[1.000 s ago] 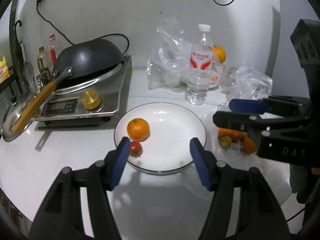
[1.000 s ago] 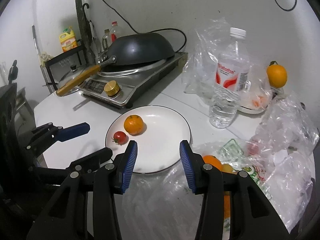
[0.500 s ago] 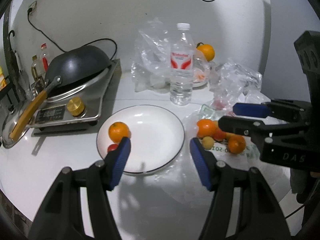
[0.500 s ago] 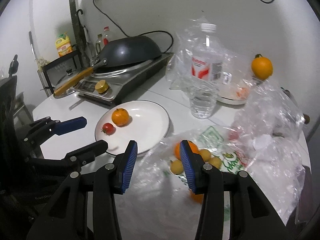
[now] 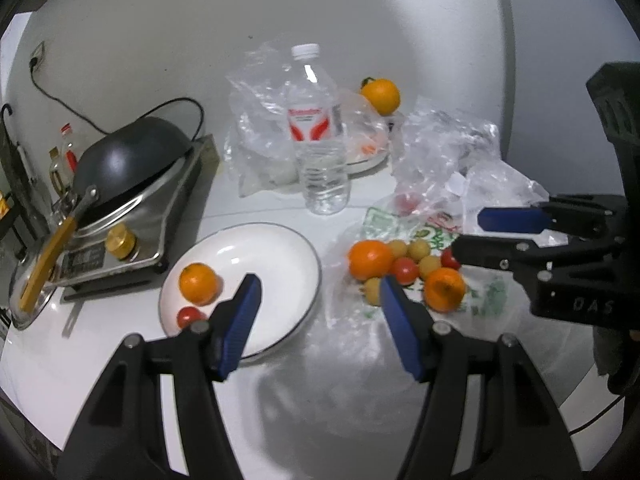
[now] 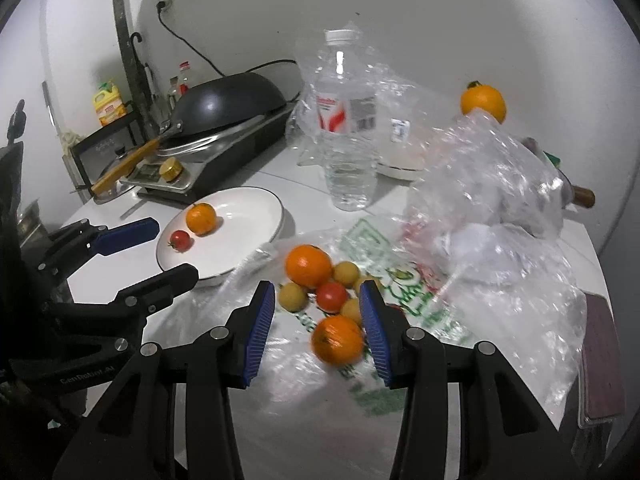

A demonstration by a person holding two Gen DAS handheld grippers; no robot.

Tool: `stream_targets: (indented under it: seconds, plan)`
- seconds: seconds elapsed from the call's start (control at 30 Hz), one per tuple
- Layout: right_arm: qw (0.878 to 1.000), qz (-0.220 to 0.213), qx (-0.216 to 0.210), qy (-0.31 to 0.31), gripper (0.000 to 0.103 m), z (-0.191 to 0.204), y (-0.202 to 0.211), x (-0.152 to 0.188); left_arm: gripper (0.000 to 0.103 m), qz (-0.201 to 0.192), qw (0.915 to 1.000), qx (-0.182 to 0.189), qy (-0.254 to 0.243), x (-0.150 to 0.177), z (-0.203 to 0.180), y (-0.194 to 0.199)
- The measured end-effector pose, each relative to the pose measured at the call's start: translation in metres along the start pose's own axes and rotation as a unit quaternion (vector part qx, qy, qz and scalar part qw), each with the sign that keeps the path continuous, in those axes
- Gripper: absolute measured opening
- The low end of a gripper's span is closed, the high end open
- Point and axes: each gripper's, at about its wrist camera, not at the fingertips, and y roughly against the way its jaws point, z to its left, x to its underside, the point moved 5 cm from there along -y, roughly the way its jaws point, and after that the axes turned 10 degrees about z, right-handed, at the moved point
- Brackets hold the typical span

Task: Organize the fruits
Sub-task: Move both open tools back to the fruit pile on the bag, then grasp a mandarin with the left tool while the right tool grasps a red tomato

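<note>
- The white desk (image 5: 280, 392) carried a plate (image 5: 280, 248) holding one orange (image 5: 199, 283) and one tomato (image 5: 188, 316).
- Beside the plate, a fruit pile (image 6: 324, 284) lay on a plastic bag (image 6: 400, 280).
- The left gripper (image 5: 316, 300) hovered wide and empty over the plate's edge.
- The right gripper (image 6: 318, 312) hung wide, unclosed, straddling a small orange (image 6: 338, 340) in the pile.

A white plate (image 6: 256, 236) with a dark rim holds one orange (image 6: 201, 218) and, just beside it, a cherry tomato (image 6: 180, 239). To its right, on a printed plastic bag (image 6: 404, 280), lies a loose heap of fruit (image 6: 324, 292) (two oranges, red tomatoes, small yellow fruits). A stemmed orange (image 6: 483, 102) sits well apart near the wall.
</note>
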Motion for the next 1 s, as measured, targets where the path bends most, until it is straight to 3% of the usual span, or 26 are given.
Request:
stream_targets:
  seconds: [0.67,0.77,0.83,1.0]
  plan:
    - [1.000,0.020,-0.011,-0.017,0.046,-0.050,-0.018,0.018,0.063,0.027,0.9988,0.033,-0.025,-0.012,-0.053,-0.026]
    - [0.999,0.023,-0.021,-0.010,0.039,-0.054,-0.021,0.018,0.063,0.031,0.9982,0.041,-0.029,-0.014,-0.061,-0.030]
    - [0.999,0.028,-0.030,-0.002,0.029,-0.055,-0.024,0.018,0.063,0.041,0.9975,0.047,-0.034,-0.014,-0.067,-0.035]
    - [0.998,0.045,-0.037,0.010,0.026,-0.054,-0.041,0.015,0.063,0.055,0.9970,0.046,-0.031,-0.012,-0.072,-0.044]
